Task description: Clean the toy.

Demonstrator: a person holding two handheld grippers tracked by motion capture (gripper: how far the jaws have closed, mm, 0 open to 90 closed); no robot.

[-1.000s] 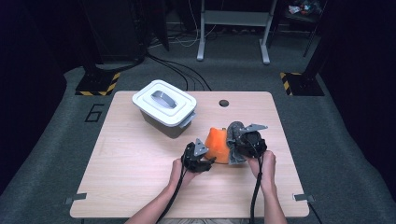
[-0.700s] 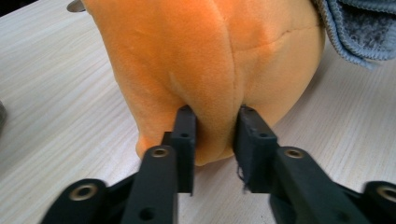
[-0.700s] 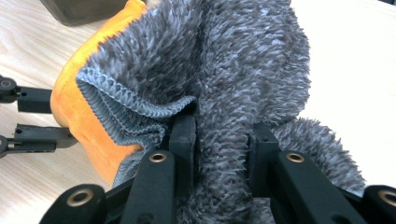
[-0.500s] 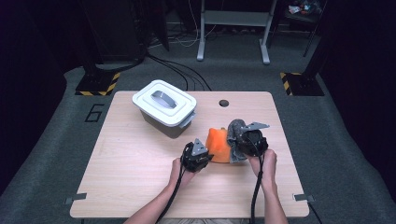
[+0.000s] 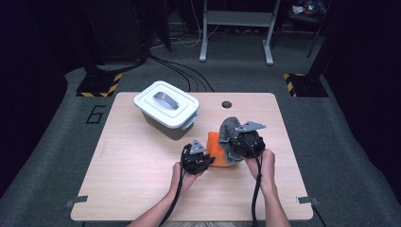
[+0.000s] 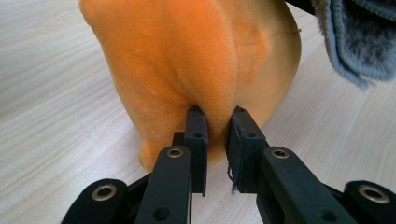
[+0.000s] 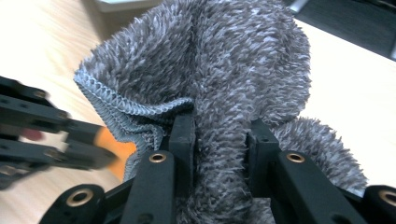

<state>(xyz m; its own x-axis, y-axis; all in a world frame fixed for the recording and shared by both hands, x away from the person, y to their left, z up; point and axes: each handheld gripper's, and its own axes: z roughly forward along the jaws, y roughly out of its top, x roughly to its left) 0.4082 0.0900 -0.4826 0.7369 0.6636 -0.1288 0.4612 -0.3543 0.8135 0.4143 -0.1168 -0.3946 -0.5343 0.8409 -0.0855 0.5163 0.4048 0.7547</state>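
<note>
Left tool (image 6: pixel 215 140) clamped on orange cloth (image 6: pixel 187 60); right tool (image 7: pixel 219 140) clamped on grey cloth (image 7: pixel 210 60) — both gripped, separation started, lidded bin (image 5: pixel 165 106) unopened.

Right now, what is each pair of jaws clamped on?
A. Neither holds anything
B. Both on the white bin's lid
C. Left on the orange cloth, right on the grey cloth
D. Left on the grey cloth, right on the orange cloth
C: the left gripper pinches a fold of the orange cloth, and the right gripper is closed on the fuzzy grey cloth.
</note>
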